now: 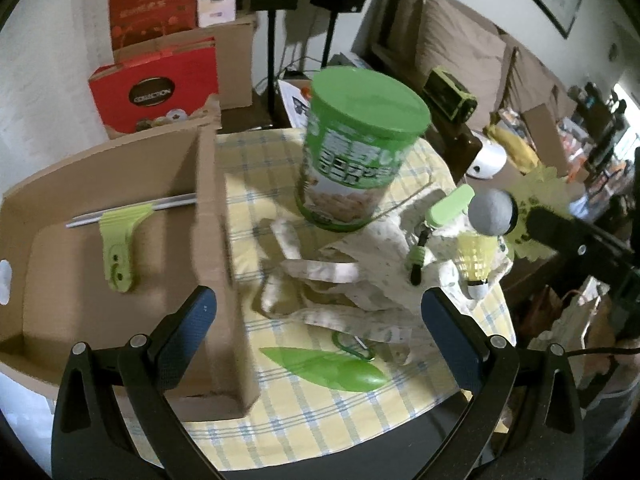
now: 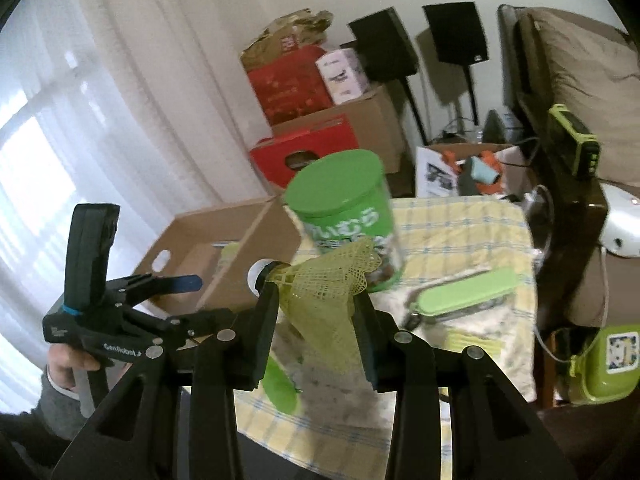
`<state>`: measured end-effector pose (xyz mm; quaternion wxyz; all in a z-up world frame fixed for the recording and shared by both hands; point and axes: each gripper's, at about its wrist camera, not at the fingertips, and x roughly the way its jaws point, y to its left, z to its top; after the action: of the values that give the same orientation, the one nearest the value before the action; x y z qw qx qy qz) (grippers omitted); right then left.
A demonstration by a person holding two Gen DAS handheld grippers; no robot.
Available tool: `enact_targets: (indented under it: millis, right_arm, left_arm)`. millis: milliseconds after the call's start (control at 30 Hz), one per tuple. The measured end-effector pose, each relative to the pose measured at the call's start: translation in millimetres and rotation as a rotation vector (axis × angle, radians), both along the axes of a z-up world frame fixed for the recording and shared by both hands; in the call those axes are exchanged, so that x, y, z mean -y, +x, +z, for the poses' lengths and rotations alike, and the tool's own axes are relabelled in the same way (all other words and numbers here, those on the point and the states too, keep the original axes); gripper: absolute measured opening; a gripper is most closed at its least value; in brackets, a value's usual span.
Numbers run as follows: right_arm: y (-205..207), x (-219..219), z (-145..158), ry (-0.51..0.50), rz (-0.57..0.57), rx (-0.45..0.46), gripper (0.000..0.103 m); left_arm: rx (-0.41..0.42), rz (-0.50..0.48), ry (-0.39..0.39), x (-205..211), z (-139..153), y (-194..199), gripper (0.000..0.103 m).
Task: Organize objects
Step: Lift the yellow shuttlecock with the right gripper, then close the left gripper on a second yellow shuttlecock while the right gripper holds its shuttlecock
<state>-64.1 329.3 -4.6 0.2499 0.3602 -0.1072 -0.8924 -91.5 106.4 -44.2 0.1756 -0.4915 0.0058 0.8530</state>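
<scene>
Closest in, right hand-held gripper [image 2: 316,316] clamped on a yellow-green shuttlecock [image 2: 320,292], raised over the bench's [image 1: 328,420] near edge. Left hand-held gripper [image 1: 316,328] spread wide, gripping nothing, hovering over the near edge beside the cardboard box [image 1: 212,240]. Just ahead on the checked cloth: green leaf-shaped piece [image 1: 324,368], carabiner [image 1: 354,346], crumpled patterned fabric [image 1: 360,280]. Farther back, green-lidded can [image 1: 356,152] mid-bench, second shuttlecock [image 1: 476,264] toward the right edge. In the box at the left edge, green squeegee [image 1: 118,240].
</scene>
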Motion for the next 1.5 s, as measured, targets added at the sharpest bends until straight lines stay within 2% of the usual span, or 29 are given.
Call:
enact_targets:
  millis: [200,400,767,867,1033,1167,1400,1500]
  right_arm:
    - [12,-20,0,0.064,-0.100,-0.001,0.039]
    - [24,-53,-3,0.100,-0.232,0.024,0.040]
    - [51,-110,-18,0.100,-0.393,0.052,0.041]
    - [56,-118,-20,0.108,-0.418,0.058,0.041]
    - [59,-131,-24,0.107,-0.452,0.071,0.041]
    - [61,-136,-29,0.104,-0.459,0.084,0.041]
    - [62,-136,-32,0.107,-0.463,0.092,0.041]
    - [62,-138,-33,0.108,-0.470,0.095,0.041]
  left_arm:
    - [0.017,-0.057,-0.006,-38,-11,4,0.102]
    - [0.061,-0.092,0.040,-77,-24,1,0.102]
    - [0.074,-0.107,-0.010,-145,-53,-14,0.094]
    - [0.071,-0.107,-0.021,-158,-58,-16,0.089]
    - [0.065,-0.113,-0.022,-177,-66,-20,0.088]
    - [0.075,-0.129,-0.001,-188,-70,-23,0.083]
    - [0.095,-0.172,-0.011,-210,-75,-19,0.077]
    - [0.122,-0.200,-0.015,-217,-82,-16,0.063]
